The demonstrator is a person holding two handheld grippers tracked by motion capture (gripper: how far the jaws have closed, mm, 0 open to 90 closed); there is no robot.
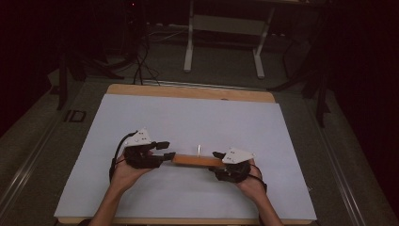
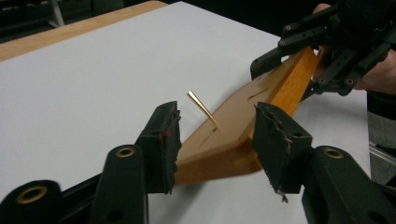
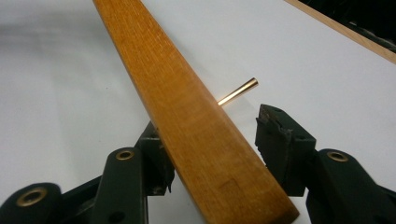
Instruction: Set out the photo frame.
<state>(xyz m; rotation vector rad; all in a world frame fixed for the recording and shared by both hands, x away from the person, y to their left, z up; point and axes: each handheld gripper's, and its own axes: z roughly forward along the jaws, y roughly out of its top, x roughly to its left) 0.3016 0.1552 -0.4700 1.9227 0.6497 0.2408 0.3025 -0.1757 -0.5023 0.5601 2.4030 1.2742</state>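
I hold the block (image 1: 196, 161) level between both grippers, left gripper (image 2: 215, 140) and right gripper (image 3: 212, 154) each clamping an end, so its pin (image 2: 201, 108) stays upright.

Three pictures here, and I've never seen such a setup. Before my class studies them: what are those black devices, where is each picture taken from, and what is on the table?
No robot here: a person holds a hand-operated gripper in each hand. The high view looks down on the table's white sheet, with the left gripper and right gripper at opposite ends of a wooden block. The other two pictures come from cameras riding on each gripper, looking along its black jaws. In the left gripper view the jaws flank the block's near end; whether they press it is unclear. A thin brass pin stands tilted in the block's top face.
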